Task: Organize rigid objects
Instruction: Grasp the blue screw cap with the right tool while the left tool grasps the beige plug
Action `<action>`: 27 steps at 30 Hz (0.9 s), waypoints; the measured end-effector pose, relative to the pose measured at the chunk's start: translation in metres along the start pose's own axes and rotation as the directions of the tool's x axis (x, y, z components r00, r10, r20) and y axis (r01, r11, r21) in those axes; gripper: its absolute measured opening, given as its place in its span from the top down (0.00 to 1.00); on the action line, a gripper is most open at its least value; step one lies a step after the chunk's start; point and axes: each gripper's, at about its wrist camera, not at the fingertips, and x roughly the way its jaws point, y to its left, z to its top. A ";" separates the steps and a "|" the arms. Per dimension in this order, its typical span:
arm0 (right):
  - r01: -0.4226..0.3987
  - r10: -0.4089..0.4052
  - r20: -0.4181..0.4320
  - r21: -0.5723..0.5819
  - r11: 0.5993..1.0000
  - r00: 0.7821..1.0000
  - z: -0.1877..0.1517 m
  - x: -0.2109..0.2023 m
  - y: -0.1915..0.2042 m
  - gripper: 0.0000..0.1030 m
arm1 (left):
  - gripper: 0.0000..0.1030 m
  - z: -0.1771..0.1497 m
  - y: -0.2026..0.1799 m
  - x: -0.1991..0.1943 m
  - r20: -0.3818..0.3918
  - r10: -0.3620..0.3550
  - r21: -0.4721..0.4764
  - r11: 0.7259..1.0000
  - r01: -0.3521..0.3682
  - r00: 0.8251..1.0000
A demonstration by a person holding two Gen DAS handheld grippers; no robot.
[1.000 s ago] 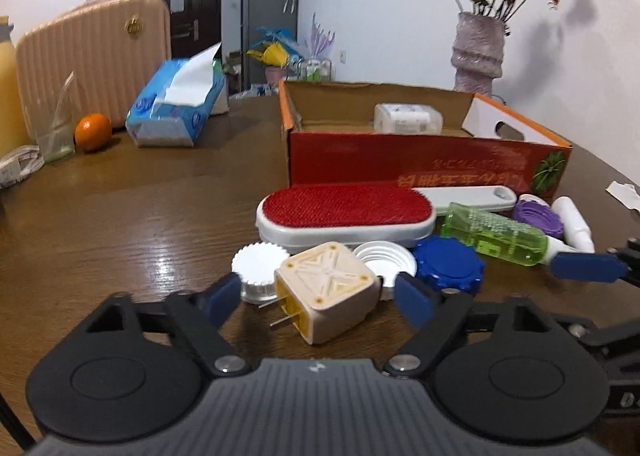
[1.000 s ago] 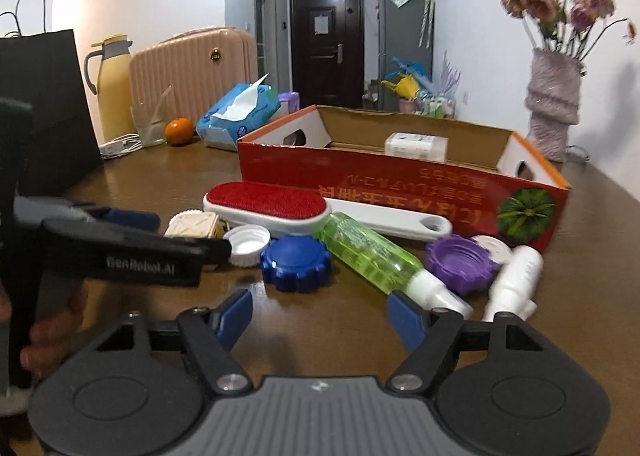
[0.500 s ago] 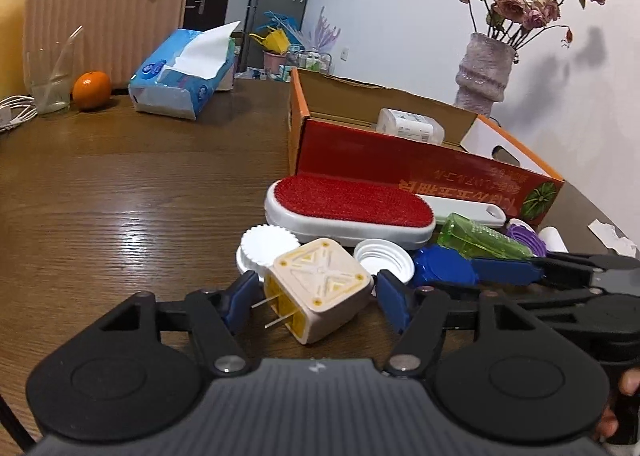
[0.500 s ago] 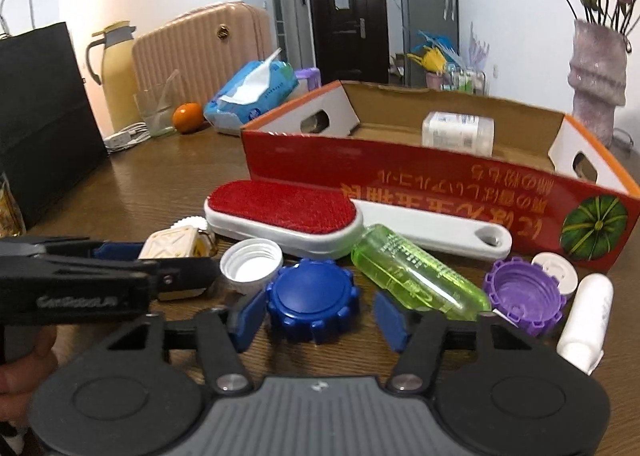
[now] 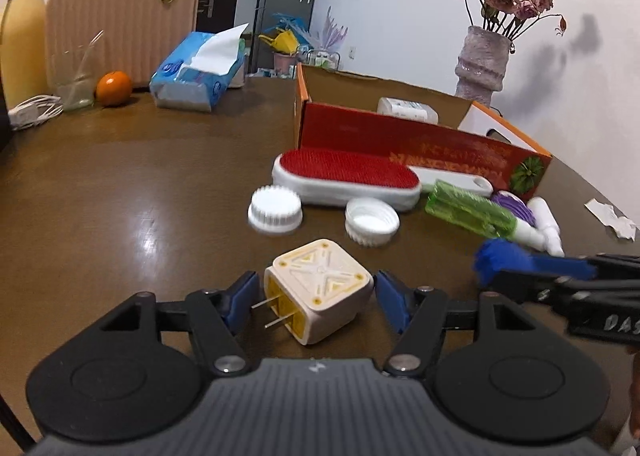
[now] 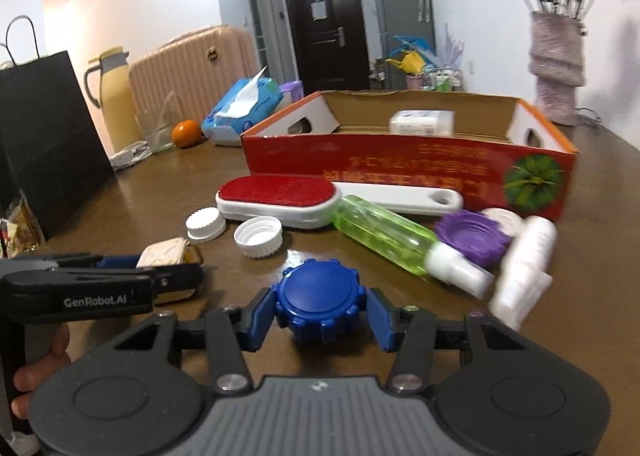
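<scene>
Nearest the left wrist camera, the left gripper (image 5: 314, 298) has its blue pads (image 5: 240, 298) against the sides of a cream square plug adapter with two metal prongs (image 5: 320, 290), clamped on it after closing further a moment ago. Off to the side, the right gripper (image 6: 320, 312) pinches a dark blue ridged plastic cap (image 6: 320, 302) between its own blue fingers (image 6: 258, 316), having likewise just tightened. Whether either piece is clear of the brown wooden table (image 5: 120, 184) I cannot tell.

Just beyond on the table sit two white ribbed bottle caps: one closed side up (image 5: 275, 209), the other open side up (image 5: 372, 221). Behind them lies a white lint brush with a red velvet face (image 5: 348, 176), its long handle running toward the right. A clear green plastic bottle with a white nozzle (image 6: 396, 242) lies on its side touching the brush's end, and beside it are a purple ridged cap (image 6: 474, 238) and a small white bottle (image 6: 528, 256), blurred in the right wrist view.

Farther back stands the open red cardboard box with orange rim (image 6: 400, 168), holding a small white container (image 6: 422, 122). Well apart, toward the far edge, are a blue tissue pack (image 5: 196, 74), an orange (image 5: 114, 88), a pink ribbed suitcase (image 5: 120, 20), and a grey vase of dried roses (image 5: 484, 64).
</scene>
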 end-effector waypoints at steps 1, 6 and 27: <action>0.009 -0.009 0.012 0.003 1.000 1.000 -0.002 -0.009 -0.001 0.52 | 0.37 -0.003 -0.001 -0.007 0.000 0.003 -0.003 1.000 -0.003 1.000; 0.044 -0.046 0.092 0.017 0.999 0.995 -0.005 -0.055 -0.002 0.52 | 0.60 -0.007 -0.001 -0.049 0.054 0.006 -0.035 0.999 -0.004 0.999; 0.090 -0.092 0.125 0.017 0.996 0.988 -0.052 -0.107 0.018 0.52 | 0.17 -0.069 -0.012 -0.105 0.171 0.115 0.084 0.988 -0.131 0.978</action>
